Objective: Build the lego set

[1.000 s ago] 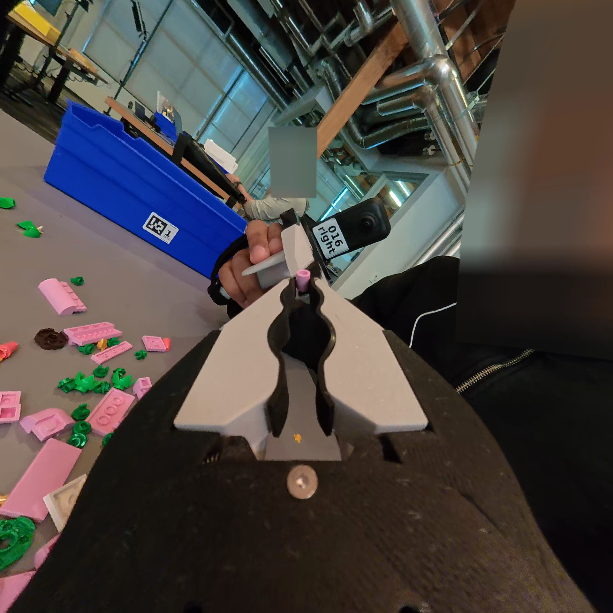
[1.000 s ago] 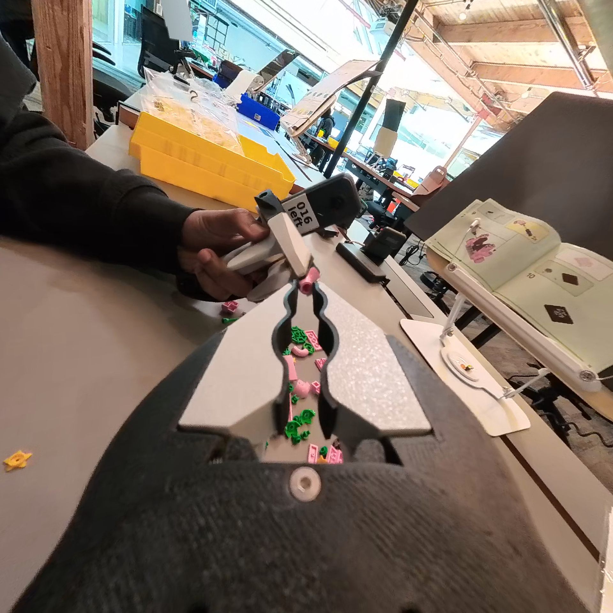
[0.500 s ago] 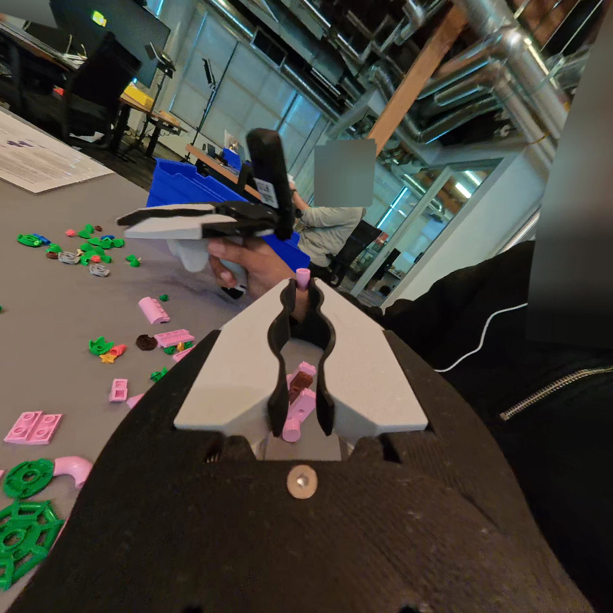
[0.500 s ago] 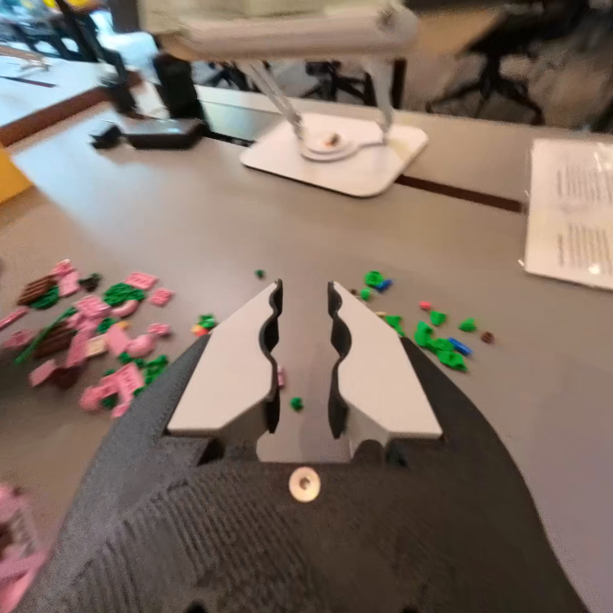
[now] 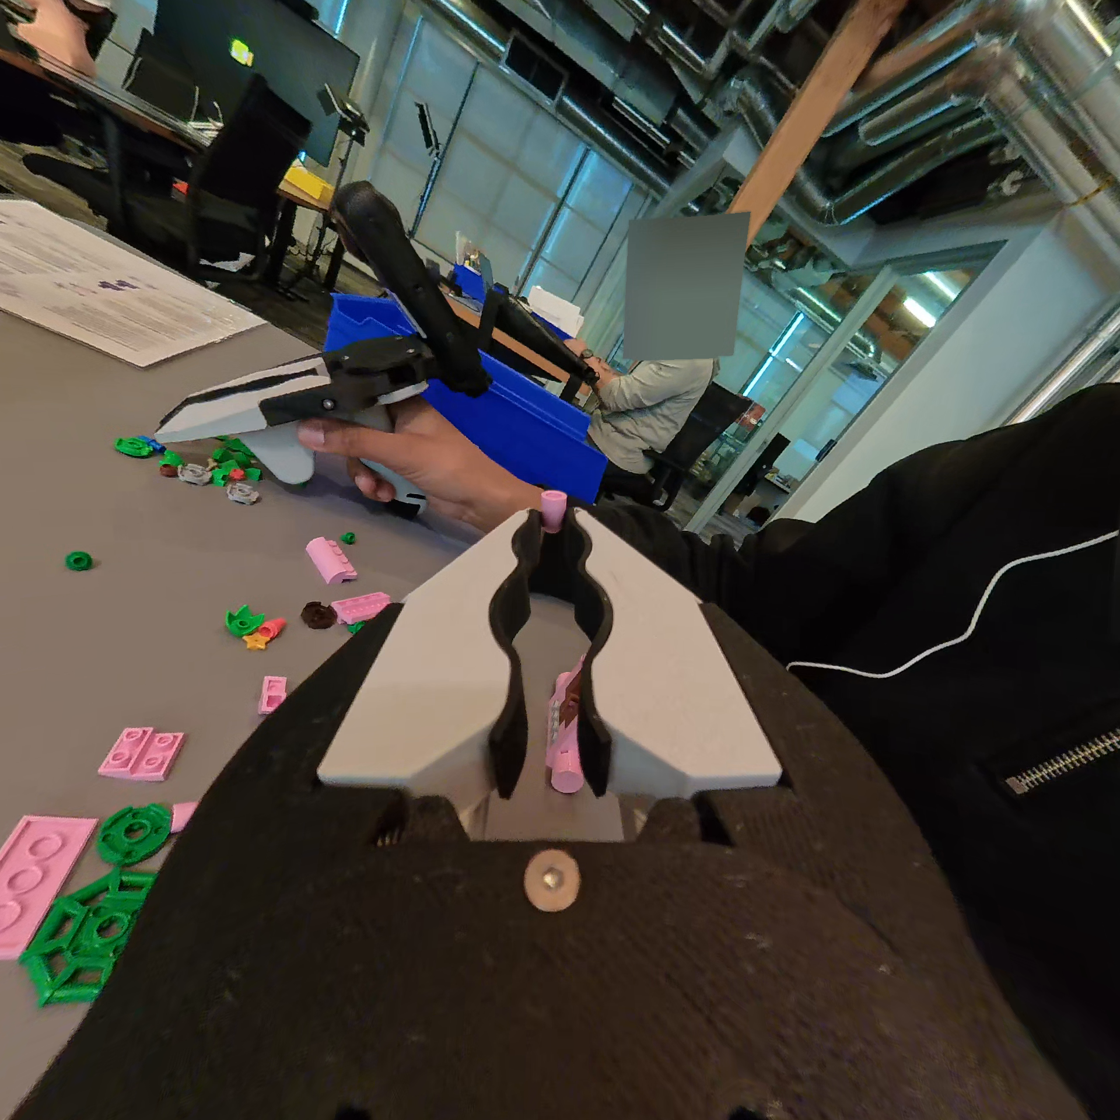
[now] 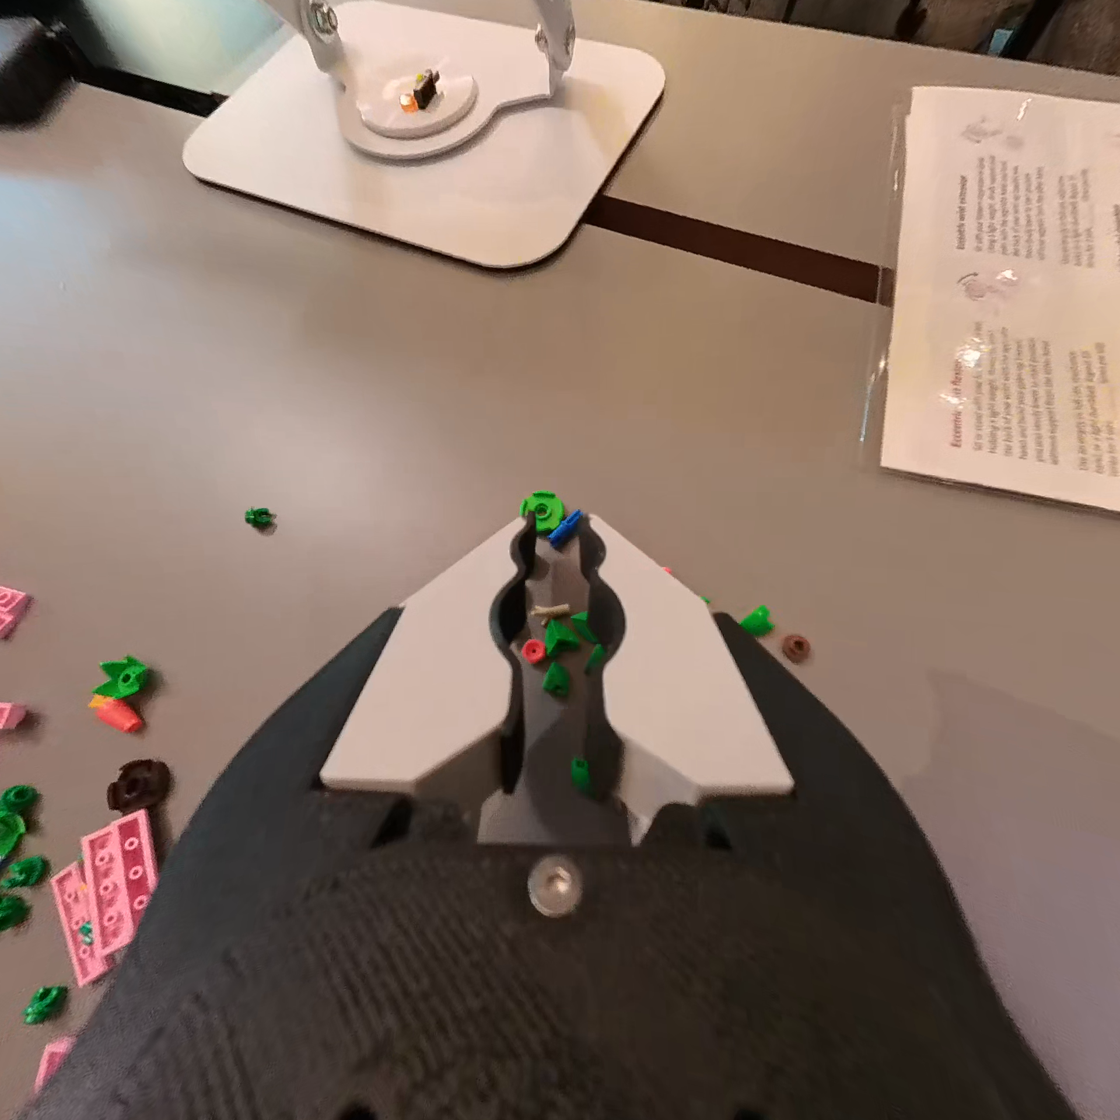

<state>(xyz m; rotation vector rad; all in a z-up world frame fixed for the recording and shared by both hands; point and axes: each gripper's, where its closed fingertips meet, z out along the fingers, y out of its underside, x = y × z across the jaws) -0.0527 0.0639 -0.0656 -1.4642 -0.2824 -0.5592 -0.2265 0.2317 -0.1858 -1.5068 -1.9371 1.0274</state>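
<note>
While pinching a small pink peg (image 5: 553, 508) at its tips, left gripper (image 5: 551, 527) points level toward a dark sleeve. Right gripper (image 6: 553, 527): angled down, fingers slightly apart over a green round piece (image 6: 541, 505) and blue piece (image 6: 565, 526). Only right view shows white stand base (image 6: 424, 200).

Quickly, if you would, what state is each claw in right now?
Left claw: shut on a pink peg.
Right claw: open, holding nothing.

Pink stud (image 5: 553, 504), green round piece (image 6: 541, 508), blue bin (image 5: 515, 418).
</note>
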